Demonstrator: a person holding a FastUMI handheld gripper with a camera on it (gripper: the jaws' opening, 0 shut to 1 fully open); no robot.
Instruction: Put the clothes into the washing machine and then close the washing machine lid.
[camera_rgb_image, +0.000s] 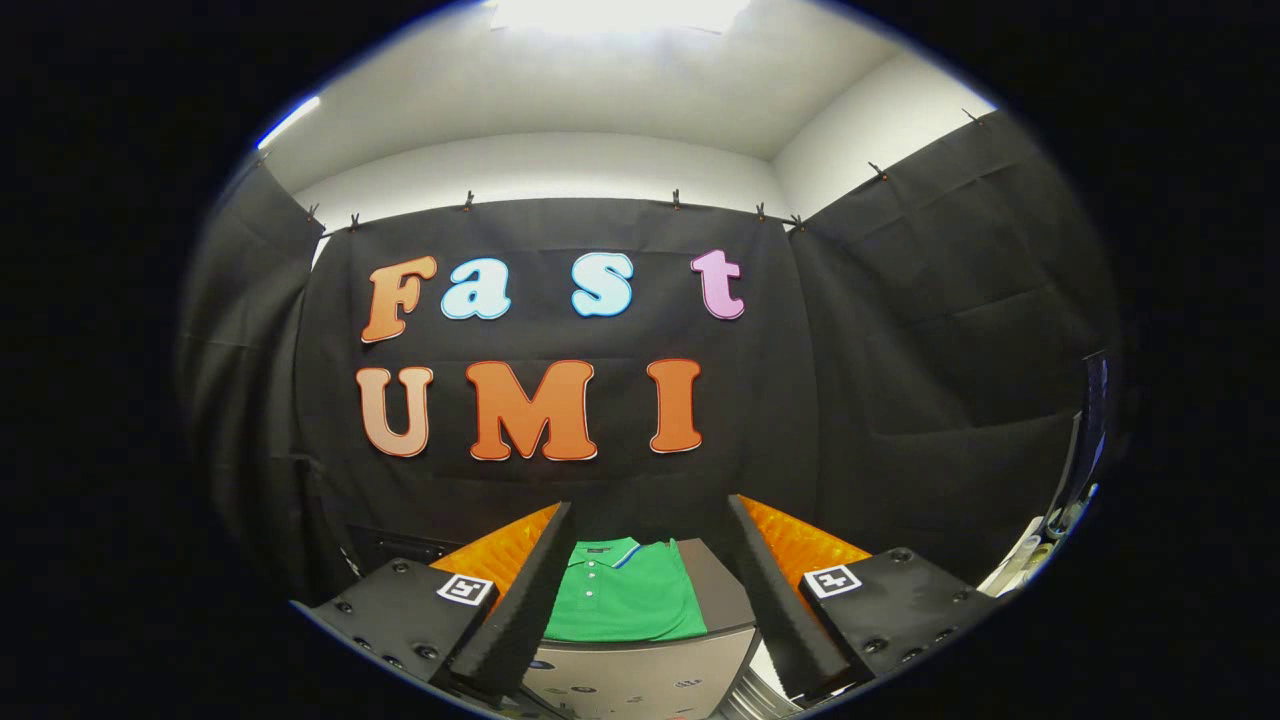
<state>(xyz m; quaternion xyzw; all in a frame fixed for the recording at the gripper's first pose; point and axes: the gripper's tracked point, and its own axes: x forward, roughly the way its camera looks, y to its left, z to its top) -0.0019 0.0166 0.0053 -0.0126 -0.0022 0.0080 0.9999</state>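
A folded green polo shirt lies flat on top of a grey washing machine, collar toward the booth's back wall. My gripper hangs above and in front of it, open, with its two fingers spread wide. The shirt shows in the gap between the fingers, well below them, and neither finger touches it. The machine's front panel with its controls shows under the shirt; the lid and the opening are hidden from here.
Black cloth walls close in the booth at the back and on both sides. At the far right edge stands a dark upright panel with some pale objects at its foot.
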